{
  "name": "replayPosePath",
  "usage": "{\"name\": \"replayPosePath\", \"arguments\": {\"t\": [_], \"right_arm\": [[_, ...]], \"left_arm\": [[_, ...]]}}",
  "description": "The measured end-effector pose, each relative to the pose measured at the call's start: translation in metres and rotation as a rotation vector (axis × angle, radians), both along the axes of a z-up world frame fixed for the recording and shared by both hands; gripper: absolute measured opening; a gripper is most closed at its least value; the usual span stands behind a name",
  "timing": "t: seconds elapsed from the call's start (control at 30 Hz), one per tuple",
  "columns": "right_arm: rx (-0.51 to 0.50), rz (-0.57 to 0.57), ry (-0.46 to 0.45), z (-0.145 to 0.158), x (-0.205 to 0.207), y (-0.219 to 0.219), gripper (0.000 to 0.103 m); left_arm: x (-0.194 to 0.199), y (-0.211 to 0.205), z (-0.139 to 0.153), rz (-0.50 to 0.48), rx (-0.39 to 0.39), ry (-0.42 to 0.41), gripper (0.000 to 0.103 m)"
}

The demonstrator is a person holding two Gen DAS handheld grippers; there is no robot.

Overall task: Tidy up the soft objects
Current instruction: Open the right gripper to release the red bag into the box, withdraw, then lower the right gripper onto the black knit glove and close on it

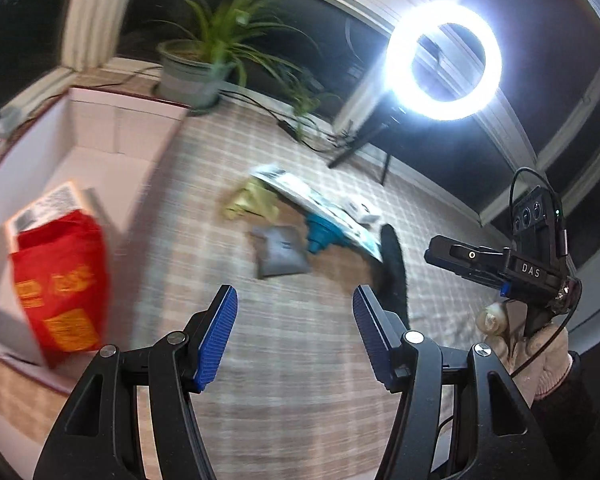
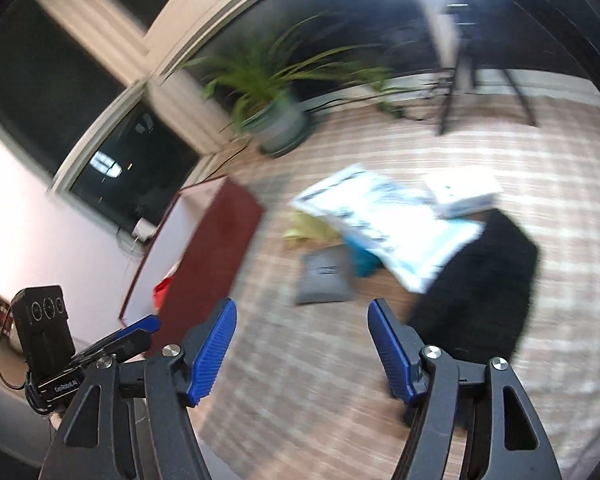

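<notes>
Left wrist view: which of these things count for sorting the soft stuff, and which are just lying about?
For the job:
red bag in the white box
grey pouch
yellow-green cloth
teal item
black fuzzy item
printed flat packet

Lying about:
potted plant
ring light
cables

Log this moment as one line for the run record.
left gripper: open, empty | right gripper: open, empty | red plastic bag: in white-lined box | grey soft pouch, black fuzzy cloth: on checked tablecloth
</notes>
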State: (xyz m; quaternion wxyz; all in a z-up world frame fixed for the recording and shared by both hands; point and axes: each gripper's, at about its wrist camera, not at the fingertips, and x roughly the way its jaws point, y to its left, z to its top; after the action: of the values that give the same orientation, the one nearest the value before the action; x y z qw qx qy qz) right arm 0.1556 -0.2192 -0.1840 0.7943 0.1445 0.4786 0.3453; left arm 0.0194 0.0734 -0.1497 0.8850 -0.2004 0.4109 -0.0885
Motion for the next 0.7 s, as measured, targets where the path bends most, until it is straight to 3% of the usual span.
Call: {"name": "replayPosePath", "arguments": {"t": [0.1, 0.37, 0.6, 0.7], "right_arm": [[0.023, -0.084, 0.011, -0.010, 0.003, -0.039, 0.078], [0.012, -0.151, 0.064, -0.046, 0.017, -0.095, 0.078], [0.016, -0.172, 0.180, -0.085, 0.038, -0.117, 0.078], [0.045, -0.178, 0.220, -0.098, 0.047, -0.121, 0.071]], "left_arm": [[0.011, -0.021, -0.005, -0.040, -0.003, 0.013, 0.060], [0.041, -0.081, -0.028, -0.160, 0.009, 0.063, 0.060], [0.066, -0.127, -0.054, -0.249, 0.031, 0.122, 0.060], [0.074, -0.142, -0.065, -0.272, 0.042, 0.145, 0.060]]}}
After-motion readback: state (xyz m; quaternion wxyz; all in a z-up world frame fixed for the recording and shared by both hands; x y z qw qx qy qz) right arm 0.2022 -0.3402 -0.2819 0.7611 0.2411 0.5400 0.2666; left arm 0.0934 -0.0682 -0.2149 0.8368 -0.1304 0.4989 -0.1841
